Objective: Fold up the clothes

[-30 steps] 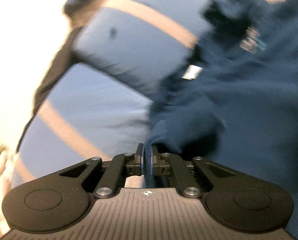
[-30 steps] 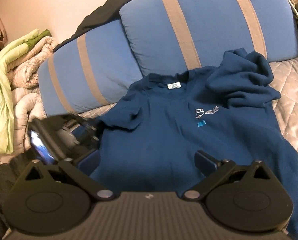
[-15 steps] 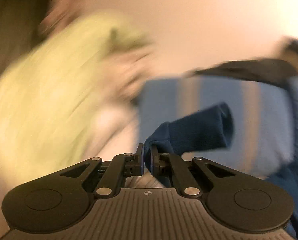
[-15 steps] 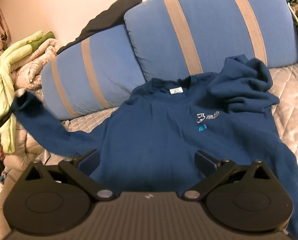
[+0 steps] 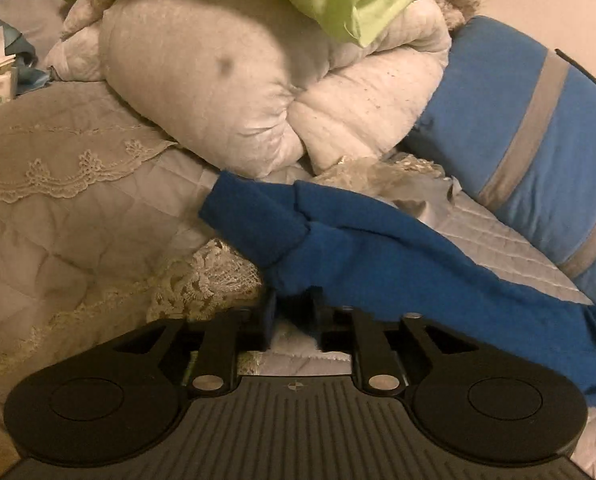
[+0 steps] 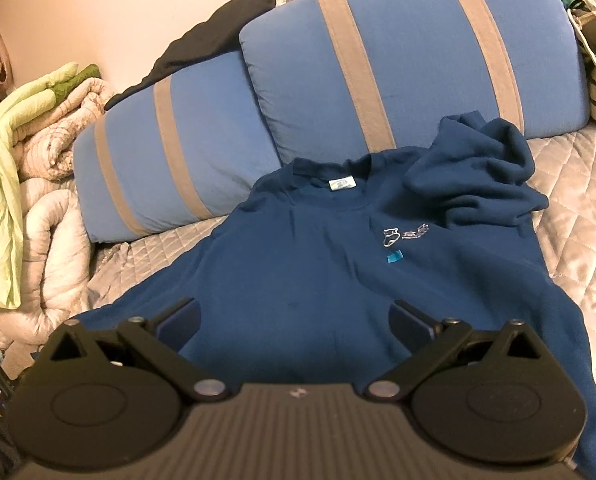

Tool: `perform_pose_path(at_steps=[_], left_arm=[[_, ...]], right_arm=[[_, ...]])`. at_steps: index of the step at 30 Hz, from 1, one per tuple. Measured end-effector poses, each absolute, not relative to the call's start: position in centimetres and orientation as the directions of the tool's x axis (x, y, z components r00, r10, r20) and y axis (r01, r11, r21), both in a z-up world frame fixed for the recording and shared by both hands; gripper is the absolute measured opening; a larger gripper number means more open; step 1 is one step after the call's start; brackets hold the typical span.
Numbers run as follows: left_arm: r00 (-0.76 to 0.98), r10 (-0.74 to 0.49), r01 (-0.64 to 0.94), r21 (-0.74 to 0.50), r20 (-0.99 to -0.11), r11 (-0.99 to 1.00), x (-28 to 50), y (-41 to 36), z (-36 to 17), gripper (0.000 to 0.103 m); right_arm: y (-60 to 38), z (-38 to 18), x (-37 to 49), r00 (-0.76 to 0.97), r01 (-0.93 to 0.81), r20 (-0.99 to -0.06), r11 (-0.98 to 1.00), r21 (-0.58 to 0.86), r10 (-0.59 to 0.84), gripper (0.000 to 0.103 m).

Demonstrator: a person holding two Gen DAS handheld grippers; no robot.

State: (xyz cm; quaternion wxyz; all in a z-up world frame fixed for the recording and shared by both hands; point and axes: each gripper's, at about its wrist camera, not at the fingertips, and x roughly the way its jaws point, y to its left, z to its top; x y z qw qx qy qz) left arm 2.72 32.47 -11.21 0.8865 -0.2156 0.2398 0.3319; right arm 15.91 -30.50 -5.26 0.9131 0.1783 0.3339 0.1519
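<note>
Left gripper [image 5: 292, 314] opening beneath sweatshirt sleeve [image 5: 338, 236]; right gripper [image 6: 294, 320] spread wide, empty

My left wrist camera sits low and close over the bed's left side, facing the rolled comforter [image 5: 234, 92]. My right wrist camera looks down from higher, towards the far striped pillows [image 6: 414, 64]. Both views share the blue sweatshirt [image 6: 322, 264], the comforter and one pillow.

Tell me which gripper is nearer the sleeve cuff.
Left. The left gripper sits right at the cuff, fingers opening beside it. The right gripper hovers open over the sweatshirt's body.
</note>
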Motion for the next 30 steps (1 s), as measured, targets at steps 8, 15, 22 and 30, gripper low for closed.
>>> perform_pose_path(at_steps=[8, 15, 22, 30], left_arm=[[0.635, 0.529, -0.712, -0.163, -0.563, 0.683, 2.8, 30.8, -9.8, 0.073], [0.689, 0.492, -0.646, -0.142, -0.533, 0.750, 2.8, 28.0, -7.1, 0.073], [0.806, 0.397, -0.503, -0.155, -0.439, 0.850, 3.3, 24.2, -1.4, 0.073], [0.924, 0.256, -0.309, -0.161, -0.283, 0.937, 3.7, 18.5, 7.2, 0.080]], right_arm=[[-30.4, -5.3, 15.9, 0.730, -0.156, -0.565, 0.899, 0.409, 0.384, 0.103], [-30.5, -5.3, 15.8, 0.730, -0.145, -0.570, 0.901, 0.409, 0.376, 0.103], [-30.9, -5.0, 15.7, 0.733, -0.155, -0.555, 0.891, 0.426, 0.393, 0.103], [-33.1, 4.0, 14.3, 0.861, -0.204, -0.407, 0.940, 0.274, 0.305, 0.103]])
